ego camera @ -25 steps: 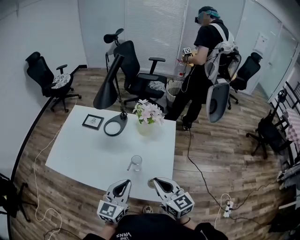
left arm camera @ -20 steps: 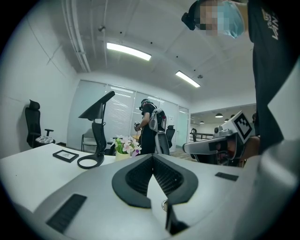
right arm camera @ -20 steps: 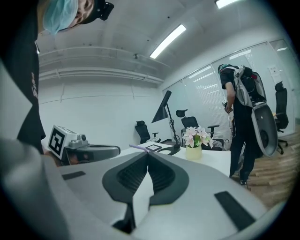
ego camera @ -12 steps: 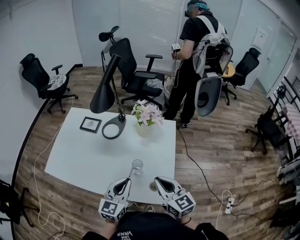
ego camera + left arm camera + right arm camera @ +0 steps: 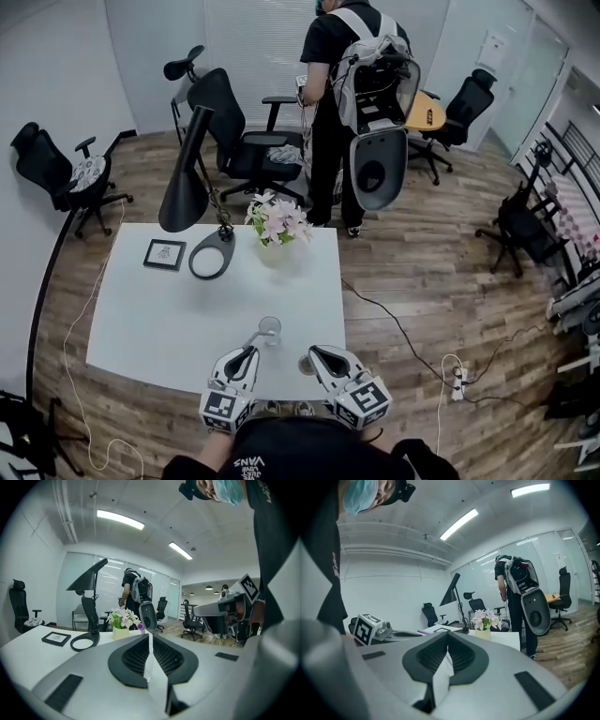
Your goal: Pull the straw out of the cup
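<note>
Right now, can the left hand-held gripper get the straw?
Probably: the straw leans from the cup toward the left hand-held gripper, nothing between. Its jaws are shut, so they must open first.

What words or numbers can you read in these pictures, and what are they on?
"VANS", upside down, on the wearer's black shirt.
Smaller line beside it: too small to read.
Framed picture on the table: too small to read.
Paper sign on the far wall: too small to read.
Marker cubes: black-and-white squares only, no letters.
</note>
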